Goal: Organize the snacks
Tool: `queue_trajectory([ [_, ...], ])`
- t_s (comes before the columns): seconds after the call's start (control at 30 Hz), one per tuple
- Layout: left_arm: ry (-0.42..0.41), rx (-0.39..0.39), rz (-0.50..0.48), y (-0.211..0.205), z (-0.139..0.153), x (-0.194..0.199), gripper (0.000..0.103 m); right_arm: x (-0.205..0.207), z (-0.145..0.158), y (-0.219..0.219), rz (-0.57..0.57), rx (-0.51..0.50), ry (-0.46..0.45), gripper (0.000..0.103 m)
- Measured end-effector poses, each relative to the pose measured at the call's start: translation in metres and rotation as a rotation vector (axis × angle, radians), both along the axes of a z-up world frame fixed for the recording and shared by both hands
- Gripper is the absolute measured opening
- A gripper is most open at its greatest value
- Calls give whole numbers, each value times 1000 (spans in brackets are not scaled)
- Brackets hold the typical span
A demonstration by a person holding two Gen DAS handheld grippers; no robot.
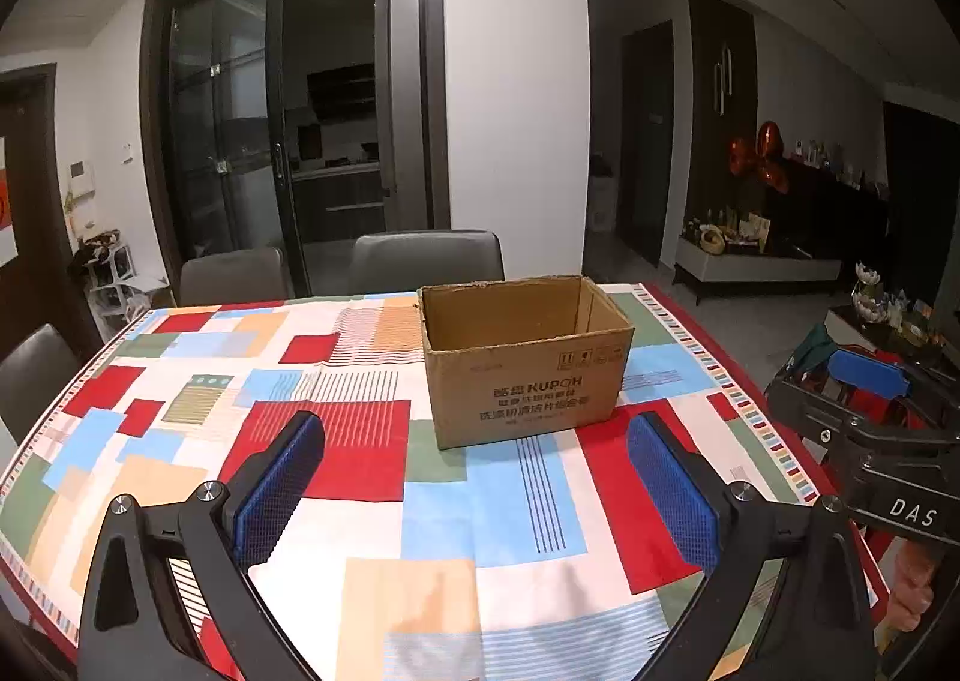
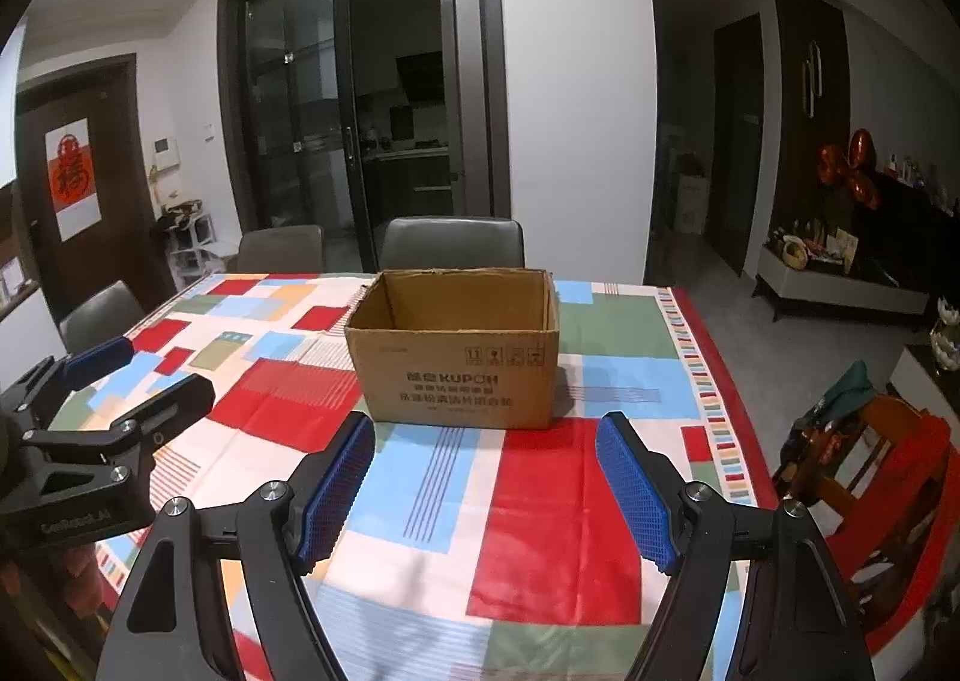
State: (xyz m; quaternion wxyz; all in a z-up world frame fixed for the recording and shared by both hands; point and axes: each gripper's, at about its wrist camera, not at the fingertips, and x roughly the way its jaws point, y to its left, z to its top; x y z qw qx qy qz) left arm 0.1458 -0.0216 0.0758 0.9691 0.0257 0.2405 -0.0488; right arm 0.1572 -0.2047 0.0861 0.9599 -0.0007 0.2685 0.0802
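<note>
Left tool [image 1: 477, 477] spread wide, nothing between its blue pads [image 1: 276, 492], hovering over the desk [image 1: 384, 501]. Right tool [image 2: 485, 486] also spread, less wide, empty, over the desk's near right part. Each tool shows in the other's view: right tool at the right edge of the left view, left tool at the left edge of the right view, well apart.

Box [image 1: 519, 360] stands upright just ahead of both tools, open top, brown cardboard, printed front facing the cameras. What shows of its inside is bare cardboard; the bottom is hidden by the front wall. No snacks visible on the desk. Clear path from either tool to the box.

Desk carries a patchwork cloth [image 2: 540, 501] in red, blue, green and cream. Grey chairs [image 1: 426, 258] behind the far edge, one more at the left. A wooden chair [image 2: 870, 459] with red fabric stands off the right side. Glass door [image 2: 300, 111] behind, dark sideboard [image 1: 798, 237] far right.
</note>
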Motion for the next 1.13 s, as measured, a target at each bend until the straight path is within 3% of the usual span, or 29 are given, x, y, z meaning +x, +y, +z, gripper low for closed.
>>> queue_trajectory([
  [0.37, -36, -9, -10, -3, 1, -21, 103, -23, -3, -1, 4, 4, -22, 77],
  [1.13, -62, -13, -11, -10, 1, -32, 103, -30, -9, -7, 2, 27, -9, 77],
])
